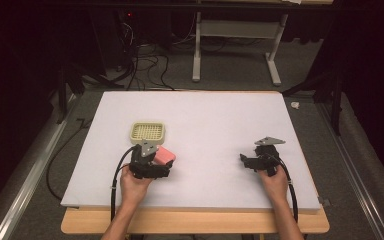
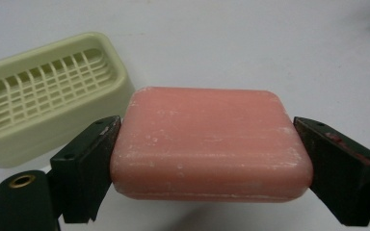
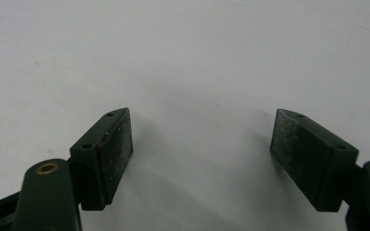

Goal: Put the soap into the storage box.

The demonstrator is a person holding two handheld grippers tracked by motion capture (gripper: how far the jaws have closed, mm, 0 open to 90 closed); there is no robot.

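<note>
A pink bar of soap (image 2: 212, 144) sits between the jaws of my left gripper (image 2: 207, 163), which is shut on its two short ends. From above, the soap (image 1: 166, 156) pokes out of the left gripper (image 1: 161, 161) just right of and nearer than a pale yellow soap dish (image 1: 148, 132) with a slotted grid floor. In the left gripper view the dish (image 2: 43, 96) lies empty at the upper left, close behind the soap. My right gripper (image 1: 244, 161) rests at the right of the board, its jaws (image 3: 202, 154) wide apart over bare white surface.
The white board (image 1: 205, 115) lies on a wooden table (image 1: 195, 222). Cables trail from both grippers toward the front edge. A grey floor with cables and a white table frame (image 1: 235, 45) lie beyond the board.
</note>
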